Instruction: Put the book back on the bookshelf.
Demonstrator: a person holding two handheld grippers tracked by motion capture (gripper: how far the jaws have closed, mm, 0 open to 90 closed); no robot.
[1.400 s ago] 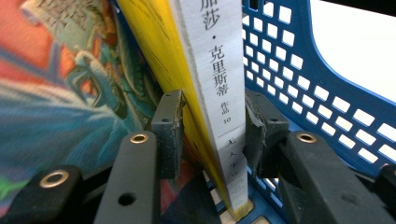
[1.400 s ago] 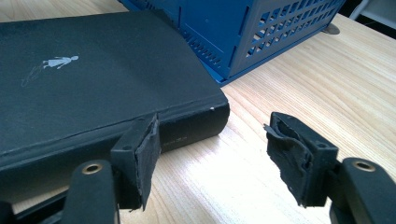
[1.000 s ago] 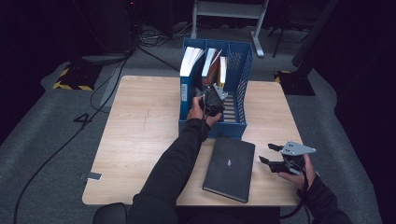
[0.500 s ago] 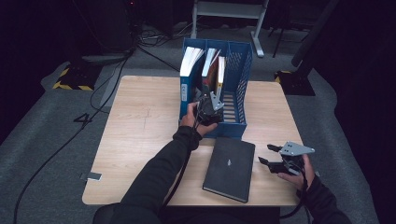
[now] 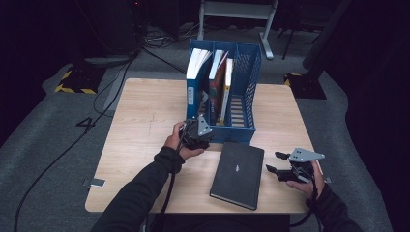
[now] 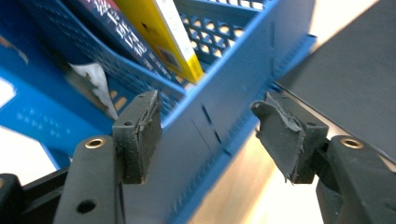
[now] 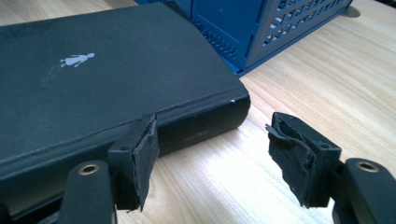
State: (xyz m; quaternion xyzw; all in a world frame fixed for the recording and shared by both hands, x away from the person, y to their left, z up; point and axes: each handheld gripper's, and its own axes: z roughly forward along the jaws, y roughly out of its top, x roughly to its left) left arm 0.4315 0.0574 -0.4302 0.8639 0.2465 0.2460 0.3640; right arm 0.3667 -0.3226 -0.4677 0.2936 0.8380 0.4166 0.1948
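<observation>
dark floor and trailing cables ringed a pale wooden desk (image 5: 145,125), where a blue file rack (image 5: 244,96) stood at the far side with books upright in its slots, spines kept readable and covers flat. the left tongs (image 5: 196,137) hung just in front of the rack's near wall, their jaws having just been opening, pads apart with nothing between them, which suggested a book had been let go there. a black book (image 5: 238,174) lay flat near the front edge, just in front of the rack, probably next to be filed. the right tongs (image 5: 283,169) waited beside its spine, jaws apart, gripping nothing, seemingly poised to lift it by that edge.
</observation>
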